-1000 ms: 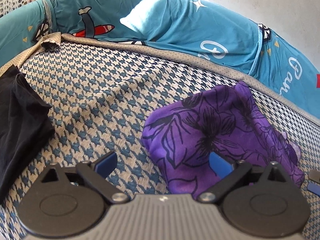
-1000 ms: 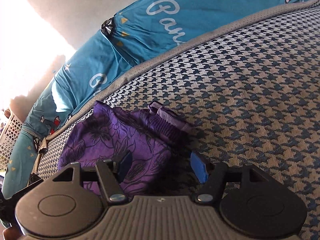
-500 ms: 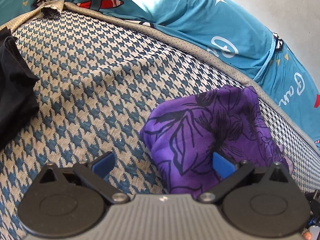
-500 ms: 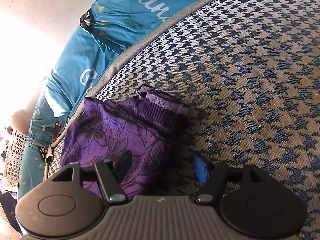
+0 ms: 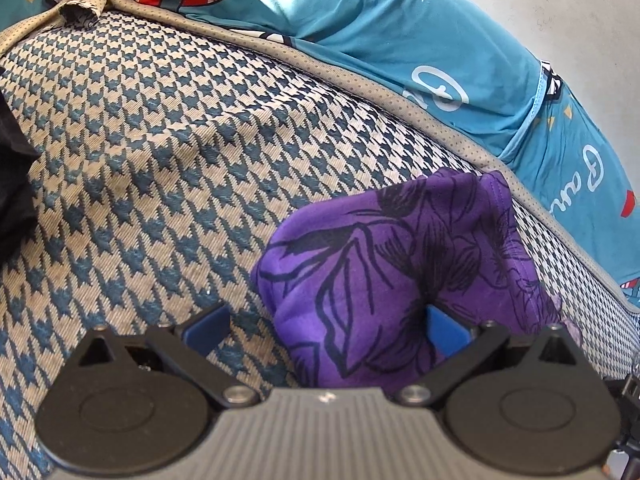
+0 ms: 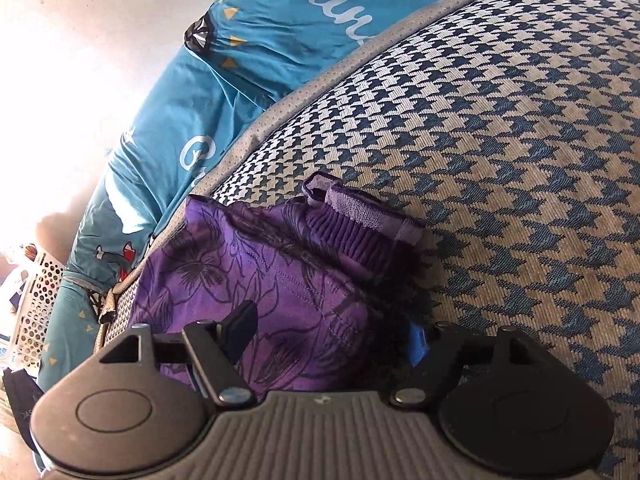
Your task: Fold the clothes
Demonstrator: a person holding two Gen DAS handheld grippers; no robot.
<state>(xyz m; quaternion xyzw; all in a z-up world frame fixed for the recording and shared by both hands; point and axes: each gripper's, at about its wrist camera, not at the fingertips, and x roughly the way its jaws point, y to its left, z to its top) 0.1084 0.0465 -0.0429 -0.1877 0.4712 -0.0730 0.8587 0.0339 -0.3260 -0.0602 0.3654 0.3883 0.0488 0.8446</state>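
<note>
Fabric sits right at my tools: the folded purple floral garment [image 5: 420, 264] lies on the houndstooth mattress [image 5: 168, 152], its near edge under both of them. My left tool [image 5: 324, 326] has its jaws spread wide; the right-hand blue pad dents the cloth's near fold while the left-hand pad hangs over bare mattress, so the bundle's left edge falls between them, ungripped. My right tool [image 6: 326, 336] straddles the garment's other side, jaws opening, with cloth between them but the pads not pressing; its blue pad sits at the bundle's right edge, in shadow. I judge the right tool slightly better centred, though both are equally near.

From the right wrist view the bundle's long axis runs away from me toward the mattress's piped border. It looks compact and thick, several layers deep, dark line-drawn flowers on purple, with a ribbed waistband [image 6: 360, 220] and paler inner hem showing at the far right corner.

Beyond it, a teal printed sheet [image 5: 400, 40] drapes past the border. A black garment [image 5: 12, 184] lies at the left edge, well apart.
</note>
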